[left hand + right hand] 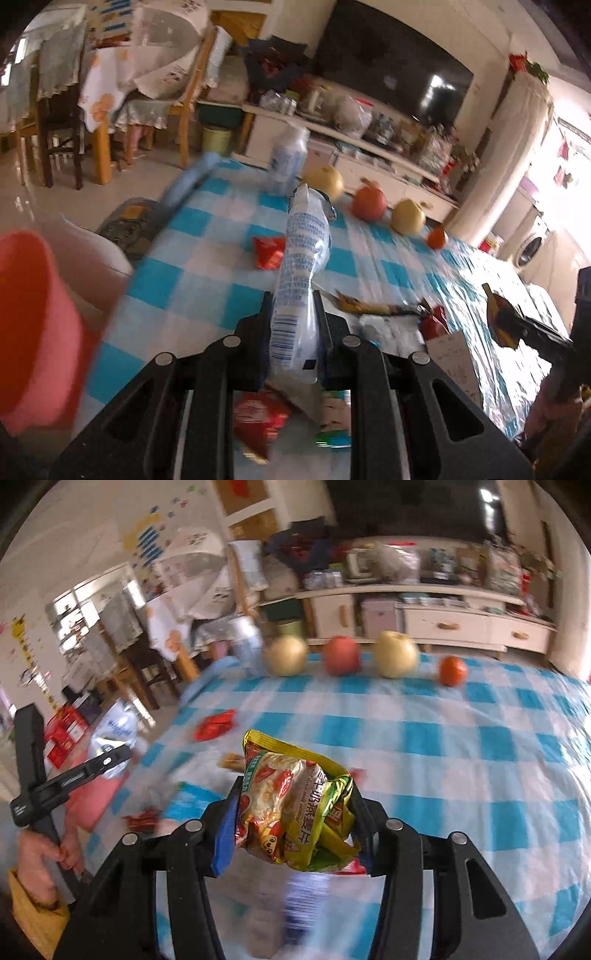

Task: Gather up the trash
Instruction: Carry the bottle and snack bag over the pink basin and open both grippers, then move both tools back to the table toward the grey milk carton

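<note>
My left gripper (293, 299) is shut on a white and blue plastic wrapper (301, 266) that stands up between its fingers above the blue checked tablecloth (207, 266). My right gripper (295, 794) is shut on a crumpled yellow snack bag (295, 805) held over the same cloth. A red wrapper (269, 251) lies flat farther out; it shows as the red wrapper (216, 725) in the right wrist view. More wrappers (391, 321) lie at the right of the left gripper. A red bin (33, 325) sits at the table's left edge.
Along the far edge stand a pale bottle (288, 155), two yellow pears (395, 653), a red apple (341, 653) and an orange (452, 670). Chairs (59, 122) and a TV cabinet (443, 620) lie beyond. A hand (40, 856) holds the left gripper's handle.
</note>
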Demonstrator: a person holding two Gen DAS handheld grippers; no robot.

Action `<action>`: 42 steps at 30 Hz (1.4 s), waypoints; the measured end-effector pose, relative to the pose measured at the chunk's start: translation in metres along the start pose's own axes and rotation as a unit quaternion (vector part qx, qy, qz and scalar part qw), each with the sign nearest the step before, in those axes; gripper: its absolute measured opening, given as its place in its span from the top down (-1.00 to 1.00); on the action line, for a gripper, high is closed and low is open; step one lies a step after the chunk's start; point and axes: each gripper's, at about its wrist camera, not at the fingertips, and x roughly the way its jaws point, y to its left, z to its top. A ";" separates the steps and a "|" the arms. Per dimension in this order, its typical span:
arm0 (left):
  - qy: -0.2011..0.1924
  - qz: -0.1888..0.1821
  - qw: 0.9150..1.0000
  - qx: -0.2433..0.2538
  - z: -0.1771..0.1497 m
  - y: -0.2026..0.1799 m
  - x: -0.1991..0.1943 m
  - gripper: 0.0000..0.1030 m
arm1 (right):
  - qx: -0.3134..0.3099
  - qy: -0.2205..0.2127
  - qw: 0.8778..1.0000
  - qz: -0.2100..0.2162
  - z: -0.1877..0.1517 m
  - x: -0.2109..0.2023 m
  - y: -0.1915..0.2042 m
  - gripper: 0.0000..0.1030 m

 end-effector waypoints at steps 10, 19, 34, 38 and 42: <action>-0.066 0.078 0.990 -0.093 0.022 0.106 -0.067 0.59 | -0.123 0.022 0.987 0.103 0.029 0.044 0.184 -0.02; -0.096 0.146 0.961 -0.213 0.009 0.208 -0.107 0.59 | -0.208 0.059 0.960 0.177 0.028 0.110 0.336 -0.03; -0.144 0.224 0.925 -0.269 -0.001 0.251 -0.119 -0.66 | -0.183 0.048 0.971 0.147 0.018 0.153 0.356 -0.75; -0.197 0.221 0.925 -0.239 0.005 0.231 -0.122 -0.76 | -0.151 0.034 0.979 0.129 0.015 0.135 0.324 -0.80; -0.230 0.214 0.934 -0.170 0.015 0.197 -0.119 -0.79 | -0.132 0.035 0.984 0.114 0.003 0.121 0.300 -0.82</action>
